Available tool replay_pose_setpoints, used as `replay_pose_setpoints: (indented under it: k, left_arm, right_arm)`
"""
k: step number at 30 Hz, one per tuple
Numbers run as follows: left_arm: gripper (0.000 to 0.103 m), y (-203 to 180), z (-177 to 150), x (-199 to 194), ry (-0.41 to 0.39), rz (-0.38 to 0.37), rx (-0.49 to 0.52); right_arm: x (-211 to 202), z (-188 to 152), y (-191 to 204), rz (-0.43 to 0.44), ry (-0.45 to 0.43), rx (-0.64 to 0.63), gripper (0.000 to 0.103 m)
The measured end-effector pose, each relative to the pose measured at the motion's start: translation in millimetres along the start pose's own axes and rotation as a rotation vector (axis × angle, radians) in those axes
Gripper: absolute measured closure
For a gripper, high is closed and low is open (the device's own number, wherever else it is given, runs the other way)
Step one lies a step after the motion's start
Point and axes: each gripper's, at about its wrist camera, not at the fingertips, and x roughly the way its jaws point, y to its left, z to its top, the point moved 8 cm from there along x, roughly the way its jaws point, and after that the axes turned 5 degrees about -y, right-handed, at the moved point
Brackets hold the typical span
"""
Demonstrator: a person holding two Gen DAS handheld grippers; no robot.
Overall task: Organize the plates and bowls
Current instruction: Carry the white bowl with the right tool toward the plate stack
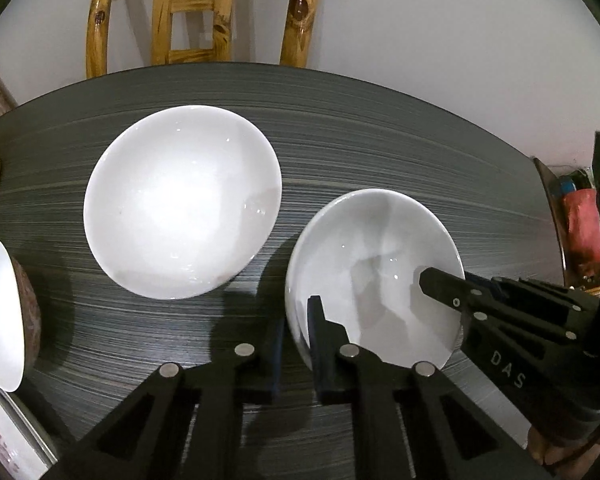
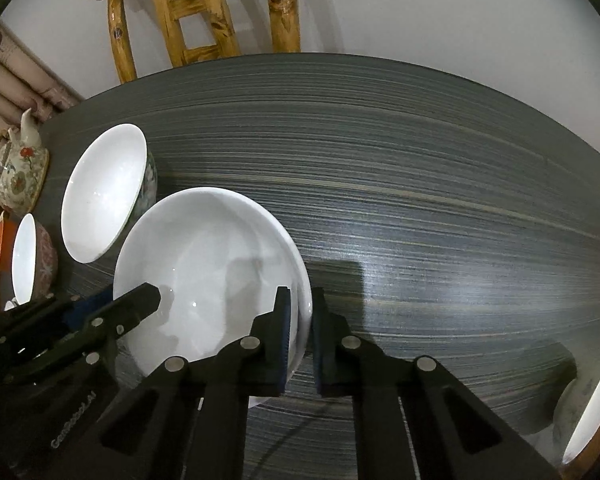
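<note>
Your left tool pinches the near-left rim of the white bowl; your right tool clamps the same bowl's right rim. The bowl holds nothing and sits on the striped grey bench. Left of the bowl lies a larger white bowl, also bare inside. Further left stand patterned bowls and a floral teapot. A wooden chair stands beyond the bowl.
</note>
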Motion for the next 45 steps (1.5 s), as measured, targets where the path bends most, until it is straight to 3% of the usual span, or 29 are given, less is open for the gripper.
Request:
replay_pose_setpoints:
  k: [10,19,30,45]
  left_arm:
    - [0.094,19.5,-29.5,-12.3,0.028,0.013,0.033]
    - [0.094,59.6,-72.8,-39.1,0.037,0.045,0.062]
    - [0.094,93.5,-106.0,-62.8,0.039,0.041,0.048]
    - [0.094,121.2,-157.5,-80.1,0.046,0.050,0.061]
  right_arm:
    - [-11.8,-32.2,14.7,0.039,0.021,0.022,0.095]
    - [-17.4,-78.4,65.4,0.081,0.045,-0.005,0.095]
    - [-23.2,-117.4,117.9,0.074,0.070,-0.047,0.095]
    - [-30.9,-156.2,146.3,0.077,0.084,-0.054,0.094]
